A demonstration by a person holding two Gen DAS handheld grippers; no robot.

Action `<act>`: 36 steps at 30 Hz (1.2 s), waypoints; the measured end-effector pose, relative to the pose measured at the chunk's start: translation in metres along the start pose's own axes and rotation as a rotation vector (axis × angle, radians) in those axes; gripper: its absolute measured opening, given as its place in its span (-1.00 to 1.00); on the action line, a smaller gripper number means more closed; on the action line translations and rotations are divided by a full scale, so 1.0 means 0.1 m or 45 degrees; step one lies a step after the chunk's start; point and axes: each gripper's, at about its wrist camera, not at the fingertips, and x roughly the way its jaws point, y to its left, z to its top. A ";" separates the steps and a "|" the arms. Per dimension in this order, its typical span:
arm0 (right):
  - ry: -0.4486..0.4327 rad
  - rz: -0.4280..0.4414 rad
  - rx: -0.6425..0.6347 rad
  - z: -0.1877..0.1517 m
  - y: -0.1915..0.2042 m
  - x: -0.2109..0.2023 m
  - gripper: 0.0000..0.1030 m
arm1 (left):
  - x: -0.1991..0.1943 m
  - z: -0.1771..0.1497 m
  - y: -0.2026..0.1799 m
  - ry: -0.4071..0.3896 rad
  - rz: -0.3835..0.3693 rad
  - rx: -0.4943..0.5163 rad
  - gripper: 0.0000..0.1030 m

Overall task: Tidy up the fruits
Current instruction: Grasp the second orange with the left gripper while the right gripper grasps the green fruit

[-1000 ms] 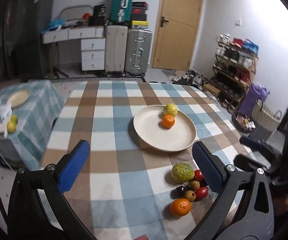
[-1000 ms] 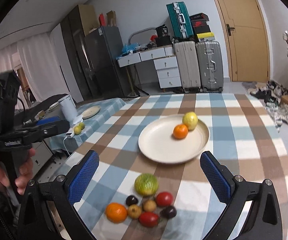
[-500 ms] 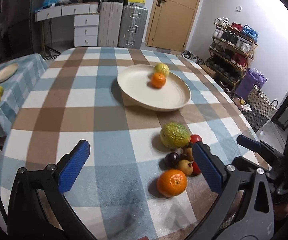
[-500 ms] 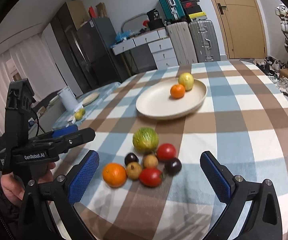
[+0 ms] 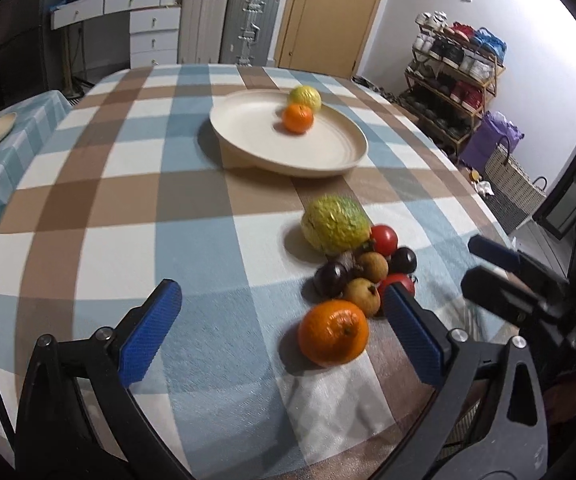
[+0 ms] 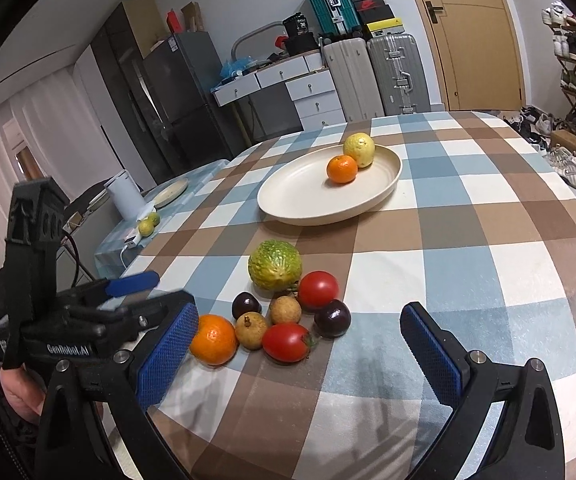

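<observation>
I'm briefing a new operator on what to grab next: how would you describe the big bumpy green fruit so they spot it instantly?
Start at the cream plate on the checked tablecloth. Just in front of it lies a cluster of loose fruit; the bumpy green fruit sits at the cluster's plate-side edge. It is the largest there, yellow-green and knobbly, while its neighbours are smaller and smooth.

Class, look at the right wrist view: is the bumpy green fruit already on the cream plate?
No, the bumpy green fruit sits on the checked tablecloth beside the small fruits, while the cream plate holds only an orange and a yellow fruit.
</observation>
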 end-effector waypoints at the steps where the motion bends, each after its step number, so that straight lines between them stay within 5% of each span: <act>1: -0.001 -0.001 0.004 0.00 -0.01 0.00 1.00 | 0.04 -0.01 -0.01 0.014 -0.011 0.006 0.89; 6: 0.001 -0.003 0.022 -0.01 -0.05 0.00 1.00 | 0.14 -0.06 -0.03 0.064 -0.049 0.008 0.64; 14: 0.004 0.001 0.031 -0.03 -0.07 0.00 1.00 | 0.25 -0.15 -0.14 0.141 -0.182 0.055 -0.22; 23: 0.004 0.005 0.025 -0.03 -0.06 0.01 1.00 | 0.24 -0.13 -0.08 0.144 -0.212 0.006 -0.23; 36: 0.041 0.014 -0.003 0.09 -0.01 0.08 1.00 | -0.07 0.06 0.21 0.001 -0.196 -0.028 -0.24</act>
